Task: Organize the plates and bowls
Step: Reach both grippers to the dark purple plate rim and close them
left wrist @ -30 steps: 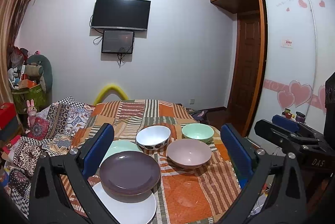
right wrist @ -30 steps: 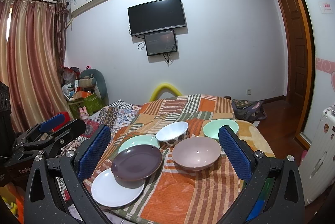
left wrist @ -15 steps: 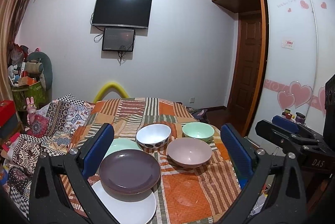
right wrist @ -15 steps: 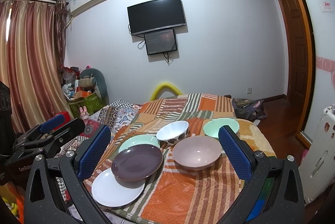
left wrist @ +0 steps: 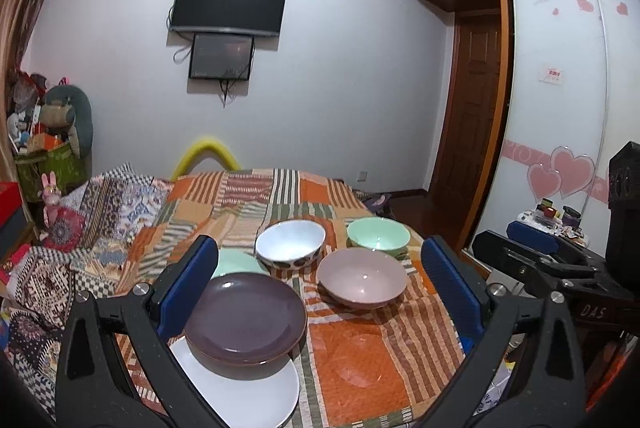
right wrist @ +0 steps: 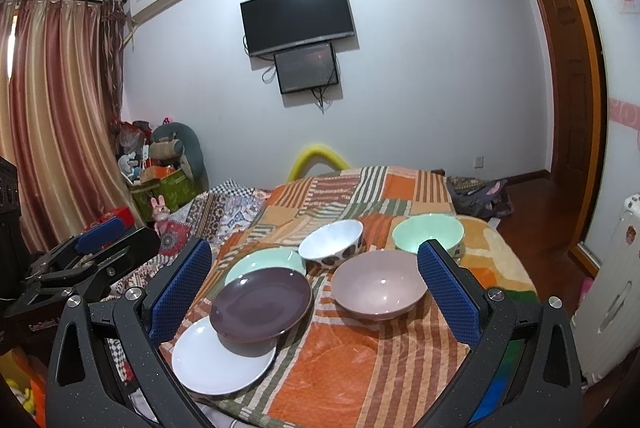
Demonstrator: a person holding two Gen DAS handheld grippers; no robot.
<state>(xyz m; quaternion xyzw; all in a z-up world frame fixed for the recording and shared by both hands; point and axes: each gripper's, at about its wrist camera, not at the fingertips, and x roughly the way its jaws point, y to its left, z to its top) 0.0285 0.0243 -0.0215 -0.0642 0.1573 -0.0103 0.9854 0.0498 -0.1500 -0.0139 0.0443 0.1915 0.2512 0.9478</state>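
Observation:
On the striped orange cloth (left wrist: 360, 360) lie a purple plate (left wrist: 245, 316) overlapping a white plate (left wrist: 240, 394) and a mint plate (left wrist: 236, 262). Behind stand a white spotted bowl (left wrist: 290, 243), a mint bowl (left wrist: 378, 234) and a pink bowl (left wrist: 362, 282). The right wrist view shows the same: purple plate (right wrist: 260, 302), white plate (right wrist: 222, 360), mint plate (right wrist: 264, 260), spotted bowl (right wrist: 331, 242), mint bowl (right wrist: 427, 232), pink bowl (right wrist: 378, 288). My left gripper (left wrist: 320, 292) and right gripper (right wrist: 314, 296) are open, empty, held short of the dishes.
The cloth-covered table (right wrist: 400, 188) stretches towards the wall with the TV (right wrist: 297, 16). A patterned blanket (left wrist: 92, 212) lies to the left, clutter and boxes (right wrist: 160, 164) by the curtain. A door (left wrist: 472, 108) and wardrobe (left wrist: 560, 88) stand on the right.
Both cameras shifted very slightly; the dishes have not moved and both grippers stay open.

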